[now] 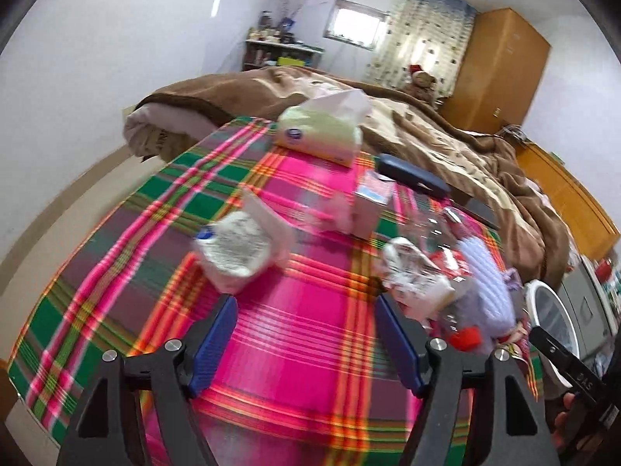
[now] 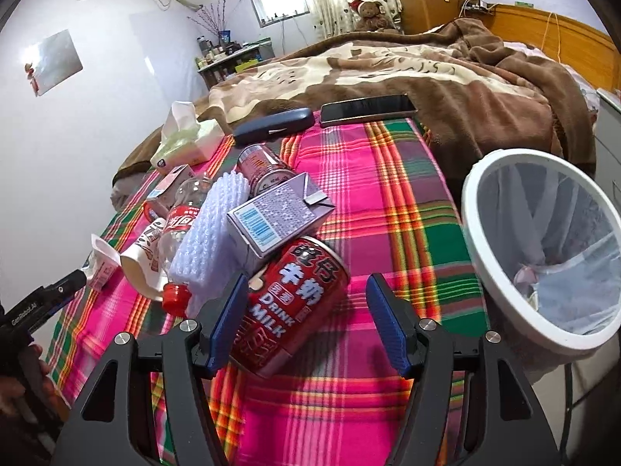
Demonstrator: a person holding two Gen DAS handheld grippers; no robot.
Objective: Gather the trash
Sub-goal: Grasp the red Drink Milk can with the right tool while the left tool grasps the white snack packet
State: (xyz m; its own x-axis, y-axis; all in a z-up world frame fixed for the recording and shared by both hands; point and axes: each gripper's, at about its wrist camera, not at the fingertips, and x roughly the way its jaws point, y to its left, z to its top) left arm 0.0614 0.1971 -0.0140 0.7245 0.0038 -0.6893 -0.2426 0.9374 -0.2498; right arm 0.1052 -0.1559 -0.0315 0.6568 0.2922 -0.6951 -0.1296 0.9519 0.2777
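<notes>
Right now, both tongs parted and gripping nothing. Left gripper (image 1: pixel 306 339) poised over bare plaid cloth (image 1: pixel 295 369), blue pads spread wide with only fabric between them; blurred in that view, so small details lost. Just beyond its left pad, a crumpled white wrapper (image 1: pixel 236 248) lying on the cloth. Beyond its right pad, a crushed paper cup (image 1: pixel 411 275), touching a clear bottle with red cap (image 1: pixel 464 336) and a white foam sleeve (image 1: pixel 485 272). Farther off, a small pink-and-white box (image 1: pixel 370 204), a tissue pack (image 1: pixel 322 132) and a dark glasses case (image 1: pixel 411 174) near the far edge, against a brown blanket (image 1: pixel 465 143).

Right gripper (image 2: pixel 306 318) spread around the near end of a red milk can (image 2: pixel 291 303) lying on its side; left pad beside the can, whether touching cannot be told, right pad well clear of it. Leaning on the can's far side, a grey drink carton (image 2: pixel 279 213); behind that, a second red can (image 2: pixel 260 167). Left of the carton, the foam sleeve, bottle and paper cup heaped together. At the far edge, a phone (image 2: pixel 368 110) beside the glasses case. To the right, off the cloth's edge, a white-rimmed bin (image 2: pixel 479 229) lined with a pale bag, some scraps already inside.
</notes>
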